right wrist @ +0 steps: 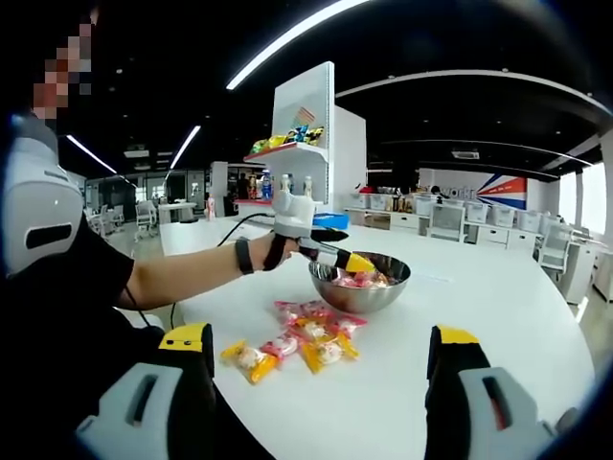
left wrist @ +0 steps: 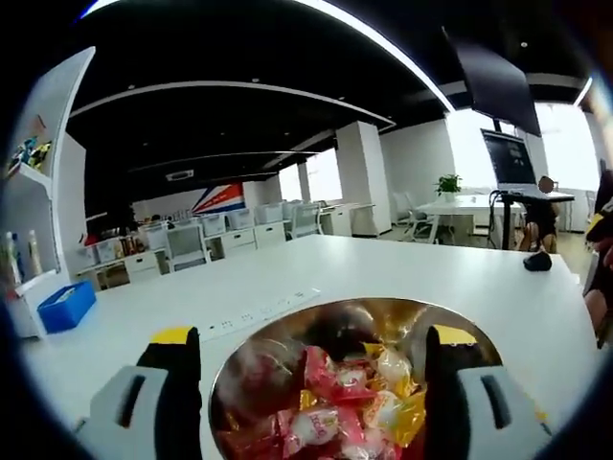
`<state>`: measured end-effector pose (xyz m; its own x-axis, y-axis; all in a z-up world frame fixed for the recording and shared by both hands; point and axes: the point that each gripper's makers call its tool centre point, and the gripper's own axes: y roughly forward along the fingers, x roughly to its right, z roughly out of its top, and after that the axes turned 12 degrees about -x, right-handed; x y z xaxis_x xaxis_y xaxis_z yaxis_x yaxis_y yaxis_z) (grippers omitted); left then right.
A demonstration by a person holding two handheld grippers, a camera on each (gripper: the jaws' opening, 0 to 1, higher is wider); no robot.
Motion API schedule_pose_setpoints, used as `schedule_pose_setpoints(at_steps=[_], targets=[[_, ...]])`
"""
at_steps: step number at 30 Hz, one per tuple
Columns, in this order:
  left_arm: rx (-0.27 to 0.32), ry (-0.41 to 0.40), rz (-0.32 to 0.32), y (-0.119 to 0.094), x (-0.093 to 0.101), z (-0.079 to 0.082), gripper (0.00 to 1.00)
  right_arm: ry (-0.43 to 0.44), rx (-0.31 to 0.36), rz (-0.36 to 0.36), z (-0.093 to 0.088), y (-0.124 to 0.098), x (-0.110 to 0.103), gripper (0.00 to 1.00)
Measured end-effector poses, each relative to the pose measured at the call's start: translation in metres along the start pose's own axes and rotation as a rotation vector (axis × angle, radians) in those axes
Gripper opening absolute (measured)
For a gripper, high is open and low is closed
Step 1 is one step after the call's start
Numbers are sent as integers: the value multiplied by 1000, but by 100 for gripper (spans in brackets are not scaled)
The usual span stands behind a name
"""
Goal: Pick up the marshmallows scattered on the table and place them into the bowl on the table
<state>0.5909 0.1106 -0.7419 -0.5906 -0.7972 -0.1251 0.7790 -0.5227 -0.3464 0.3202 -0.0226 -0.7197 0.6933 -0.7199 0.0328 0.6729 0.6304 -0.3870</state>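
Observation:
A shiny metal bowl (left wrist: 239,369) sits right under my left gripper (left wrist: 313,335), whose jaws stand open on either side of it. Several wrapped marshmallows (left wrist: 330,402) in red, white and yellow wrappers lie in the bowl. In the right gripper view the same bowl (right wrist: 359,297) stands mid-table, and a hand holds the left gripper (right wrist: 350,249) over its rim. In front of the bowl, several wrapped marshmallows (right wrist: 302,340) lie scattered on the white table (right wrist: 498,316). My right gripper (right wrist: 322,335) is open, above the table's near side, short of the scattered pile.
A blue box (left wrist: 65,307) sits at the table's far left and a small black object (left wrist: 537,261) at its far right. A socket strip (left wrist: 259,313) runs just behind the bowl. The person's forearm (right wrist: 182,273) stretches across the table's left side; a white shelf (right wrist: 302,144) stands behind.

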Motion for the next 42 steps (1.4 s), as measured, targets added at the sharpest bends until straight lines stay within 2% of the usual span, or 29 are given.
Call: schedule_pose_setpoints(at_steps=[5,9,13,15,21,23,26,30,37,39,42], targets=[[20,55,17,-15,7,11,96,-1,2,-1,1,0,0,87],[32,109,25,-36,24,18,96,1,1,-1,0,0,0,87],[26,156,19,-48,26,23,95,-1,5,3,1,1,-1,87],[-1,139,-4,-62,27,18,95,1,5,5,1,1,-2,87],[-3,131,-36,-93,23,8,95,5,7,11,-1,5,-5,87],[-53,122,-85,-108,33,-7,95,6,4,17,-2,7,-7,87],[-48,123,-110,-136,44,-18,95,8,7,24,-1,9,-9,87],[-70,170,-138,-168,59,-30,95,4,6,33,-1,11,-13,87],[-69,195,-243,-224,86,-47,96,5,12,31,-1,10,-13,87],[-69,194,-251,-239,90,-51,96,3,11,31,-1,9,-13,87],[-76,231,-230,-261,89,-57,96,1,13,36,-1,9,-15,87]])
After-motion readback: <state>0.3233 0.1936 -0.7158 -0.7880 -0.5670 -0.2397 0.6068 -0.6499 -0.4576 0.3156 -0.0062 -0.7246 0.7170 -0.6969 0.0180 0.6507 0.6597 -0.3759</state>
